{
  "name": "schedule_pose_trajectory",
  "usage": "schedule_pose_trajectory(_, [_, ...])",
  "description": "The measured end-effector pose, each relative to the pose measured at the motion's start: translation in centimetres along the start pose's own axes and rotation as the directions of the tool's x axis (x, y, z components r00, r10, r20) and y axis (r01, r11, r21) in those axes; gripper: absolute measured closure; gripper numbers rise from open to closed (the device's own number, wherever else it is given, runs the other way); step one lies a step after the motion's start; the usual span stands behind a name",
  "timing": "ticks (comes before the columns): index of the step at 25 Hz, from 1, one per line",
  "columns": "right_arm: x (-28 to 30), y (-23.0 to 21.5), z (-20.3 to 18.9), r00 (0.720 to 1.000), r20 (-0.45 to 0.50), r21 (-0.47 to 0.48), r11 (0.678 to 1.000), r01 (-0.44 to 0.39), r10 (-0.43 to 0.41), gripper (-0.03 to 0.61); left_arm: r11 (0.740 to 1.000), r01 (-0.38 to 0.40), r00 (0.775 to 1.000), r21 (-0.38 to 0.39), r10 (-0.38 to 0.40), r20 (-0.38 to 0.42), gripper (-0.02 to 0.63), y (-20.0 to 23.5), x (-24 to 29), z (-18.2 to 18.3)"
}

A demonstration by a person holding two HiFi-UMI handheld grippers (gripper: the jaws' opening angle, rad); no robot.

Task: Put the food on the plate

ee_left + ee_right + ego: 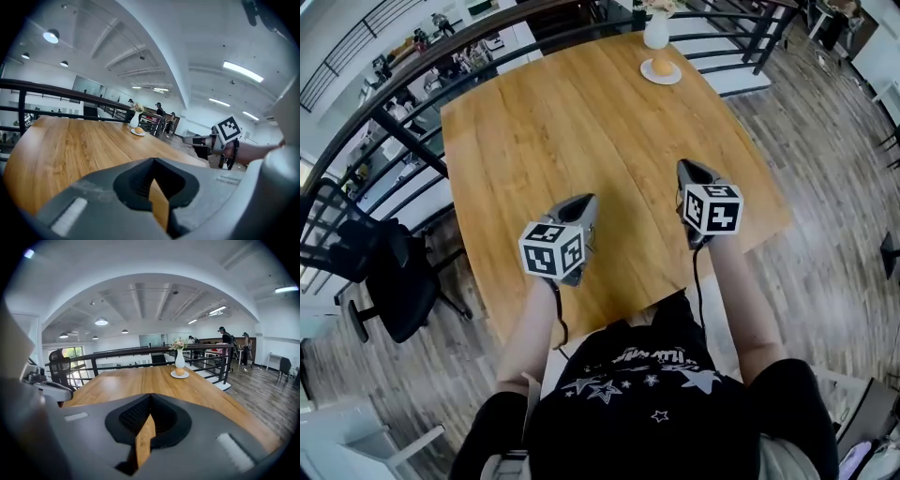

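A small round bun point(662, 66) lies on a white plate point(647, 75) at the far end of the wooden table point(581, 131), right beside a white vase point(656, 30) with flowers. The same bun point(180, 371) and plate point(173, 375) show far ahead in the right gripper view, and as bun point(139, 131) in the left gripper view. Both grippers hover over the near end of the table, far from the plate. My left gripper point(586, 202) is shut with nothing in it. My right gripper point(686, 169) is also shut and holds nothing.
A black metal railing point(412, 141) runs along the table's left and far sides. A black office chair point(384, 267) stands on the floor at the left. The table's right edge drops to wood-plank floor point(825, 187). People stand far off in the room.
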State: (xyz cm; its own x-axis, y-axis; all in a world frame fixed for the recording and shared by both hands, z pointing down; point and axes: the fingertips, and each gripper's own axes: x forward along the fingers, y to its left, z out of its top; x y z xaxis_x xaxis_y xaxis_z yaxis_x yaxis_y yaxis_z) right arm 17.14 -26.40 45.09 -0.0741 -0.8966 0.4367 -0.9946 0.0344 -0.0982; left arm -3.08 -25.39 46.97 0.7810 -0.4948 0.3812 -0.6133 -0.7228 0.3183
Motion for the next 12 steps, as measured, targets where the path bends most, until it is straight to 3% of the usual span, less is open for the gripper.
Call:
schedule_pose_trajectory(5, [-2.5,0.2,-1.5,1.000,-0.005,0.004,1.000,0.024,-0.024,0.577,0.999,0.048,0.999,0.016,-0.048,-0.018,0.615,-1.4,-0.5,-0.6])
schedule_pose_trajectory(12, [-3.7,0.5,-1.2,0.999,0.041,0.034,0.999,0.020,-0.022,0.577,0.999,0.047,0.999,0.004,-0.047,0.003,0.615,-2.7,-0.8,-0.3])
